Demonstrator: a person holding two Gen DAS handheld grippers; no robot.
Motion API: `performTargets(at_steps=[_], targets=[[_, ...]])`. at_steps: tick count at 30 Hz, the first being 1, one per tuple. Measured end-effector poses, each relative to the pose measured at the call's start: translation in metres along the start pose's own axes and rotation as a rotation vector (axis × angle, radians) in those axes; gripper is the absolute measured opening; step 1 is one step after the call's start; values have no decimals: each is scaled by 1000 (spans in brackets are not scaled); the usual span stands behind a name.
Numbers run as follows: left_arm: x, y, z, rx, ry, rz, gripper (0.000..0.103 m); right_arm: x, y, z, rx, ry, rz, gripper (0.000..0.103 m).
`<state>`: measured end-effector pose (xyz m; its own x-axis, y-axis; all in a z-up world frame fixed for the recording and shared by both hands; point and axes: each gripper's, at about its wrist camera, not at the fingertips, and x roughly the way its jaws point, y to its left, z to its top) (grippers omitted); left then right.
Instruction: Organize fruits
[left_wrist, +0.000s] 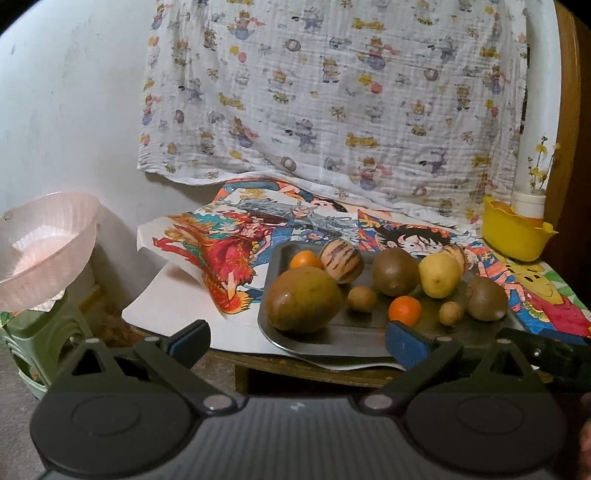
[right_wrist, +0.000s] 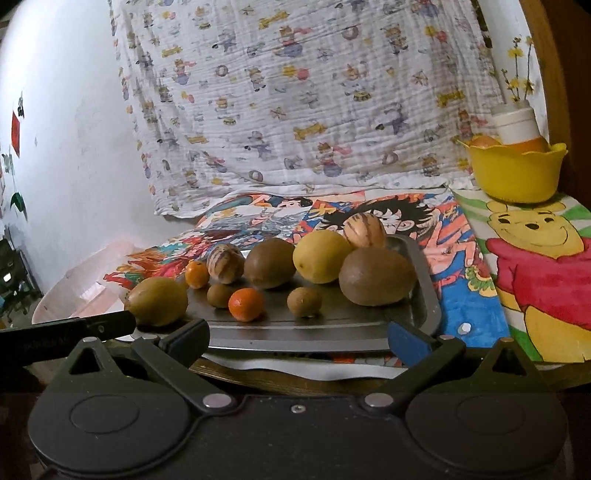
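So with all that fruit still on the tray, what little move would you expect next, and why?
Probably the right gripper eases forward to the small orange fruit. Both grippers are open and hold nothing, all the fruit still lies on the metal tray, and that fruit sits nearest its fingers. The yellow bowl looks a likely destination.

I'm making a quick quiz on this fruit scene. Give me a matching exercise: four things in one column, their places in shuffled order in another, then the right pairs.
Things:
1. metal tray
2. yellow bowl
3. pink basket
4. patterned cloth

Places:
A. off the table, to its left, on a green stool
B. hanging behind the table
C. near the table's front edge, holding fruit
D. far right corner of the table

Pairs: 1-C, 2-D, 3-A, 4-B
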<state>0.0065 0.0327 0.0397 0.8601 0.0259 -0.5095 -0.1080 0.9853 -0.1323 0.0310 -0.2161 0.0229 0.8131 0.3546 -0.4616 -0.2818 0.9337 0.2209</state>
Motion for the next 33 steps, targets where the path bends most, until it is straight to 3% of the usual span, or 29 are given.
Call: performTargets(at_steps=[6,17,33], targets=[[3,0,1,-12,8,29,102,-1,-7,-2,13,-14,2,102],[2,1,-2,-9,3,-2,102,-3,5,-2,-29,-22,-1,102],[-2,8,-1,-44,16,16,102,-4,6,-2,-24,-18,8,102]])
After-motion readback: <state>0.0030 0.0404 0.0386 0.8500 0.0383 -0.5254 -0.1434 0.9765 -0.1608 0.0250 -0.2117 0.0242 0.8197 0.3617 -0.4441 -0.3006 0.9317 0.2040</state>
